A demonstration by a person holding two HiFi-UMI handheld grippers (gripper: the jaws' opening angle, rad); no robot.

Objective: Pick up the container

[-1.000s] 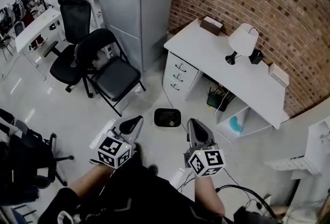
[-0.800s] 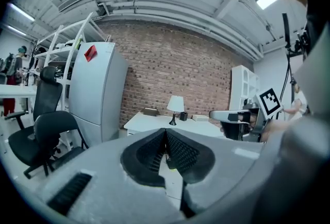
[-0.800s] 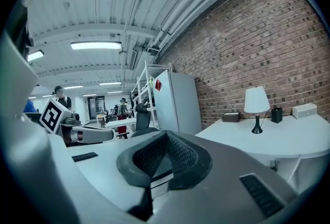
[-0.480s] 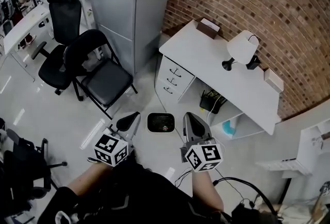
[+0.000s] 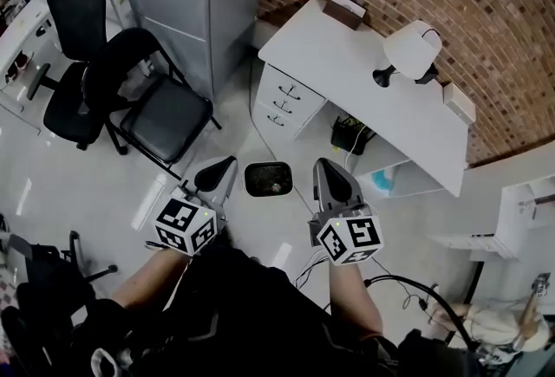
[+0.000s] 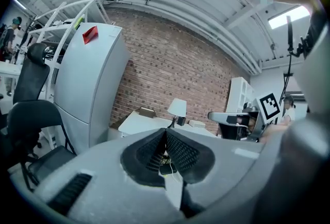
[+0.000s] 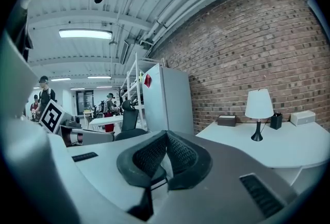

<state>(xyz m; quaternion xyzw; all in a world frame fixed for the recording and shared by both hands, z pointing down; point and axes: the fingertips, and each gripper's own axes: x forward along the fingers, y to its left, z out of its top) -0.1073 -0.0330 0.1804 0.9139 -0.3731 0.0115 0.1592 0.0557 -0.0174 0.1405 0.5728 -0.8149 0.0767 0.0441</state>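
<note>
Black open-topped container [image 5: 267, 178]: on floor ahead, between left tongs [image 5: 218, 172] and right tongs [image 5: 329, 174], both closed tight, empty; untouched, whole pickup outstanding.

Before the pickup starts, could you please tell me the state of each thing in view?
left gripper: shut, empty.
right gripper: shut, empty.
container: upright, top open, not held.
lamp: upright on the desk.
drawers: closed.
folding chair: unfolded, seat empty.
</note>
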